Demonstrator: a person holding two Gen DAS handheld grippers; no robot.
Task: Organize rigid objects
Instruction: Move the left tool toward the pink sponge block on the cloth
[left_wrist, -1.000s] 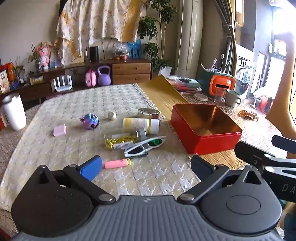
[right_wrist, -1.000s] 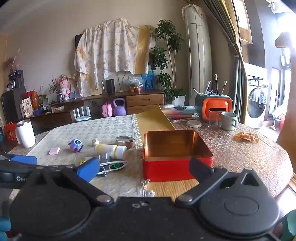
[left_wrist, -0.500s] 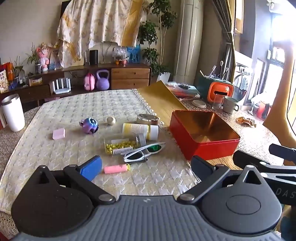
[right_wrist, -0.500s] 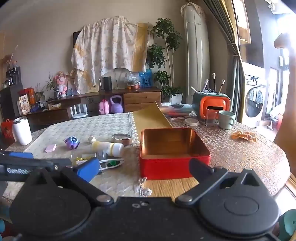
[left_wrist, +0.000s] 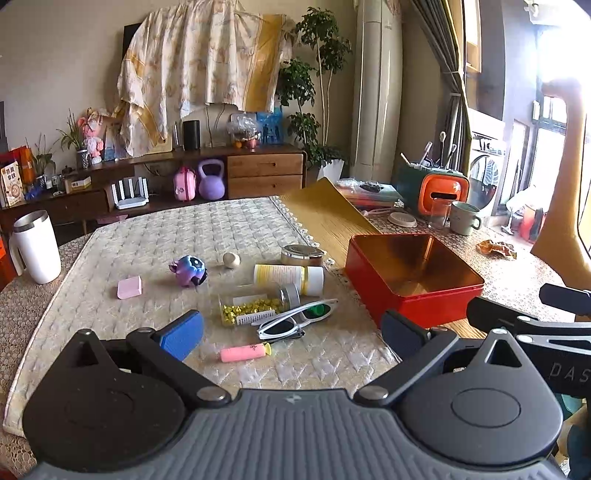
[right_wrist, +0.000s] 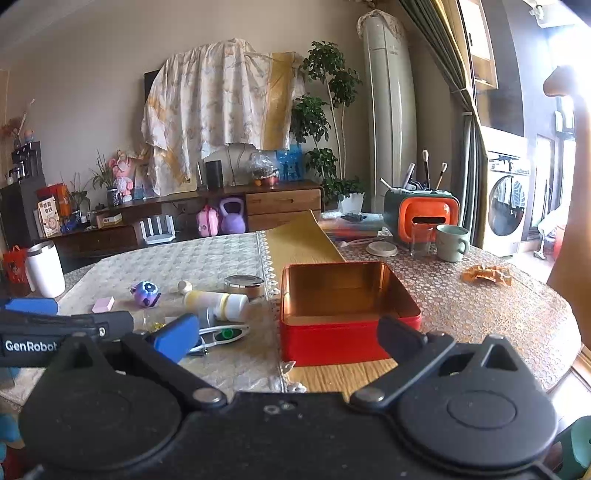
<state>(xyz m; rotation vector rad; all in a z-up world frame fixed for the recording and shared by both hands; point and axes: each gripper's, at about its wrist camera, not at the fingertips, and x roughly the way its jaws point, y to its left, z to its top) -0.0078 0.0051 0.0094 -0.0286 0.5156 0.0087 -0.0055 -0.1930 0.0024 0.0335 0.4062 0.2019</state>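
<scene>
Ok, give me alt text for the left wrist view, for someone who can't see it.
An open gripper hangs over a quilted table mat scattered with small things: sunglasses, a pink tube, two bottles lying down, a purple toy. An empty red tin sits to the right.

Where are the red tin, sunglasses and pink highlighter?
red tin (left_wrist: 424, 304), left wrist view, front wall
sunglasses (left_wrist: 295, 317), left wrist view, white frame
pink highlighter (left_wrist: 242, 352), left wrist view, barrel

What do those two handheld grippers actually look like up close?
Each is black, with two round hubs and angled linkage bars. The left gripper has a ribbed grey body, one blue pad and one dark pad; white GenRobot lettering runs along its side. The right gripper matches, with a plain black body.
</scene>
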